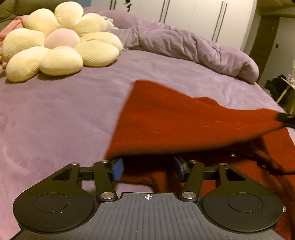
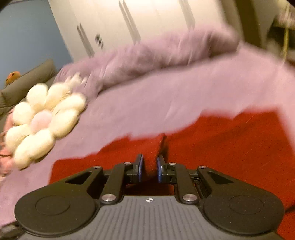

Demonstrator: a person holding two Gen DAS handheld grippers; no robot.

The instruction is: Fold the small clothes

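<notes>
Where lifted, red garment point(image 1: 184, 118) tented, dark beneath; right gripper point(image 2: 149, 169) clenched on its fold; left gripper point(image 1: 148, 167) spread wide, released; bare purple bedspread point(image 1: 55, 114) leftward.

The knitted garment point(image 1: 184, 120) is a plain deep red, flecked with a few pale lint strands. The bedspread point(image 1: 55, 110) under it is soft lilac, as is the rumpled duvet point(image 1: 184, 44). The flower cushion point(image 1: 60, 42) has ribbed cream-yellow petals around a pale pink centre. Both tongs point(image 1: 149, 168) point(image 2: 149, 169) are black with blue pads point(image 2: 140, 168). The wardrobe doors point(image 1: 202, 14) are white with dark grey handles.
</notes>
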